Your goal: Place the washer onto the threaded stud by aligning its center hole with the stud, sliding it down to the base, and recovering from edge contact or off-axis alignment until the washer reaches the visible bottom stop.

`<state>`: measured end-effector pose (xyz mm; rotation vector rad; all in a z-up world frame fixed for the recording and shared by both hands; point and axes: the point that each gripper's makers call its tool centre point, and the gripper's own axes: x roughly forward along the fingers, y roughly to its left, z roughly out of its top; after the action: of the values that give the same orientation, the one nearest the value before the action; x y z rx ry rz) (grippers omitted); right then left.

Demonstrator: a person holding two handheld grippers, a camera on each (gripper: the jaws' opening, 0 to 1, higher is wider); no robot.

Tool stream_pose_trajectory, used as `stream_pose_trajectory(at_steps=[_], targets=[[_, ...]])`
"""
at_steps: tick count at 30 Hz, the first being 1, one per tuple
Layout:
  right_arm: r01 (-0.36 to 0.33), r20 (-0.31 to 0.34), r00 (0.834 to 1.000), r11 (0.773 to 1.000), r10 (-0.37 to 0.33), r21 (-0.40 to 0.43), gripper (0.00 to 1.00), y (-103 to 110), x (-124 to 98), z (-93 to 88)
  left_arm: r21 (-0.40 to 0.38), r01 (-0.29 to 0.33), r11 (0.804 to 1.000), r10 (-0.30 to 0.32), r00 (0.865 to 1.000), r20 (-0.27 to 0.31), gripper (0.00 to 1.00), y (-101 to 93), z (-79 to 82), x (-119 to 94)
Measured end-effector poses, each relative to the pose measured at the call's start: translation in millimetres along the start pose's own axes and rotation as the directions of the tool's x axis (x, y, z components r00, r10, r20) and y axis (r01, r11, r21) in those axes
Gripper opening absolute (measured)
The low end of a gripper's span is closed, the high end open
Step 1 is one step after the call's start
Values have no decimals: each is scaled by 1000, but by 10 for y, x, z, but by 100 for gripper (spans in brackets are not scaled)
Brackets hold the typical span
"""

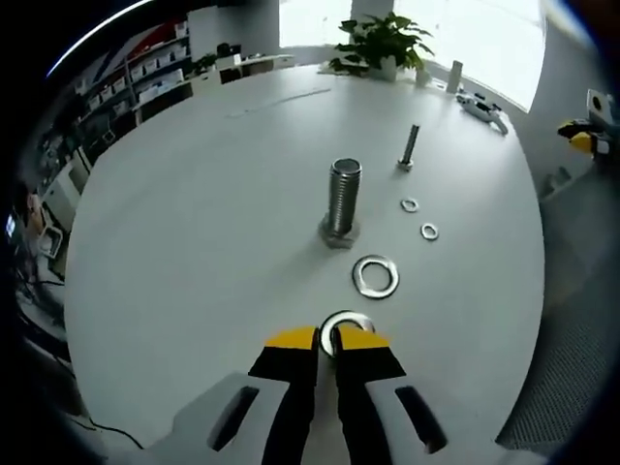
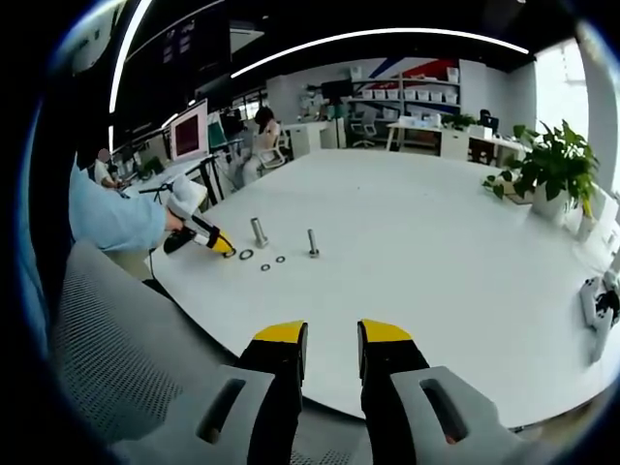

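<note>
Left gripper [image 1: 326,341]: my yellow-tipped jaws are pinched together on a washer [image 1: 345,325] at the near edge of the white table [image 1: 194,223]. Washer lies flat or close to it, its far rim sticking out past the tips. Can't tell if it is lifted clear of the surface.

Large threaded stud [image 1: 343,199] stands upright on its hex base, straight ahead of the jaws and well apart from the held washer. Nothing on its threads. A second large washer [image 1: 375,276] lies flat on the table between the jaws and the stud, slightly right of the line.

Further back and to the right: a small bolt [image 1: 409,147] standing upright, with two small washers [image 1: 410,204] [image 1: 429,231] lying flat in front of it, spaced apart.

Potted plant [image 1: 381,44] at the far end of the table, next to the window.

Right gripper [image 2: 331,349]: jaws apart, nothing between them, hanging over the table edge well away from the work. From here I see my left gripper [image 2: 208,240] across the table by the stud [image 2: 259,232], the small bolt [image 2: 312,243] to its right, washers on the table between them. My light blue sleeve [image 2: 111,218] comes in from the left. Mesh chair back [image 2: 107,358] sits below it.
</note>
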<state>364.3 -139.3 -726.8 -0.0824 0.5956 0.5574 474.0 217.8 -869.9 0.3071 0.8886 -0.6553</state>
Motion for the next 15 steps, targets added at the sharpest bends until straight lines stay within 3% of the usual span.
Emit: stream_pose_trajectory(at_steps=[5, 15], targets=[[1, 3, 1000, 1000, -1, 2, 23, 6, 1, 15, 34, -8, 999, 8, 1000, 10, 2, -35, 19, -2], [4, 6, 1000, 1000, -4, 5, 23, -24, -13, 8, -29, -13, 999, 14, 1000, 3, 2, -52, 11, -60]])
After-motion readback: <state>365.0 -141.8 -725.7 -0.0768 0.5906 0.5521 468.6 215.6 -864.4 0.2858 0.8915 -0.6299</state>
